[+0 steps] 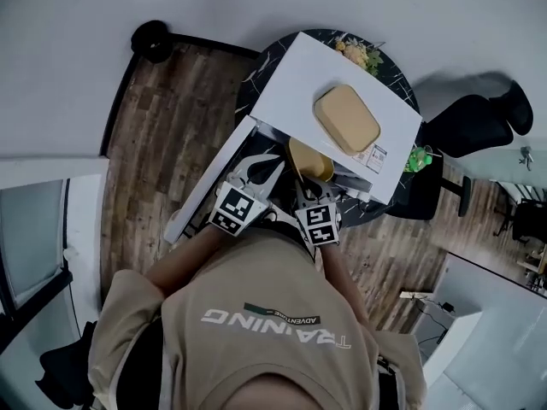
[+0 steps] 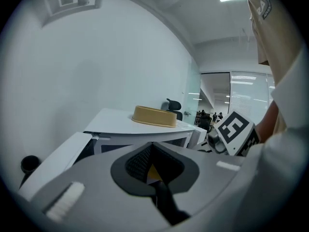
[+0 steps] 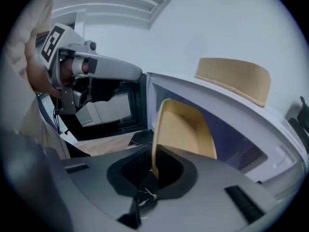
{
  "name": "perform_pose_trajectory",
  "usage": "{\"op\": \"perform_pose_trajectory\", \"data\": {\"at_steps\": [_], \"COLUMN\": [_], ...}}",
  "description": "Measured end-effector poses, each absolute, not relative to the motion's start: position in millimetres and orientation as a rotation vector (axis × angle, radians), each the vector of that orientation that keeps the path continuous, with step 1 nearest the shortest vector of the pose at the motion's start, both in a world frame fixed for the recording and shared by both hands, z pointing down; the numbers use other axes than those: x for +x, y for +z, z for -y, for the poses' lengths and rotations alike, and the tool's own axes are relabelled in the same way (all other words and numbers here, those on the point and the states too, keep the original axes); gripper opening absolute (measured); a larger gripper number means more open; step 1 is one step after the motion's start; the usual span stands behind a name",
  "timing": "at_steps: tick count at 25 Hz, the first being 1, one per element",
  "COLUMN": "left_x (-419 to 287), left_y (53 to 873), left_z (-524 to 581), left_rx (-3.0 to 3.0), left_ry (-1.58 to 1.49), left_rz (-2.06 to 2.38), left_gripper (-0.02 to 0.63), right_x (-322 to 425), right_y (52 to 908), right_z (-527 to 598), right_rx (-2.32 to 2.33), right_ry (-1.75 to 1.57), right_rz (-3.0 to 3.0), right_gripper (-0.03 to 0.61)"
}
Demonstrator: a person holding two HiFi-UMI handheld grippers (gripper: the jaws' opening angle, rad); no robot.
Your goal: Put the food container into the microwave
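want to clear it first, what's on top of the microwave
A tan container sits on the microwave, with nothing stacked on it. The patch of the top under that container is covered.

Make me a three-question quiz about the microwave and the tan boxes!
1. Where is the loose container?
A) on the floor
B) on top of the microwave
C) on a chair

2. How many tan containers show?
A) one
B) two
C) four

3. How is the door?
A) open
B) shut
C) gone

Answers:
1 B: it lies on the microwave's white top.
2 B: the loose one, plus the held container with its rim in the right gripper's jaws.
3 A: it swings out from the microwave's front.
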State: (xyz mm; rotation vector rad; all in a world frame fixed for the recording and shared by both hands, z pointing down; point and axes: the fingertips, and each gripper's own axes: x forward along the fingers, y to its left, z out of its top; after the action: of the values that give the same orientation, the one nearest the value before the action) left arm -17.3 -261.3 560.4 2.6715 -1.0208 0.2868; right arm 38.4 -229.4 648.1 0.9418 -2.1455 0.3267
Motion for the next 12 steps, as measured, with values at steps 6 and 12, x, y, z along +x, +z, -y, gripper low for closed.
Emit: {"op": "perform_pose_trajectory", "data": {"at_steps": [6, 12], "left_x": [-12, -6], "left_y": [559, 564], "left_z": [274, 282], "left_rx": [2.689, 2.677], "left_ry": [0.261, 0.263], "left_rz": [0.959, 0.963], "left_gripper": [0.003, 0.003], "right_x": [30, 25], "right_y": [649, 656], "right_z": [246, 258], "right_rx": [0.954, 0.917], "right_ry": [0.319, 0.285], "right_rz": [2.126, 2.137], "right_gripper": [0.023, 0.023]}}
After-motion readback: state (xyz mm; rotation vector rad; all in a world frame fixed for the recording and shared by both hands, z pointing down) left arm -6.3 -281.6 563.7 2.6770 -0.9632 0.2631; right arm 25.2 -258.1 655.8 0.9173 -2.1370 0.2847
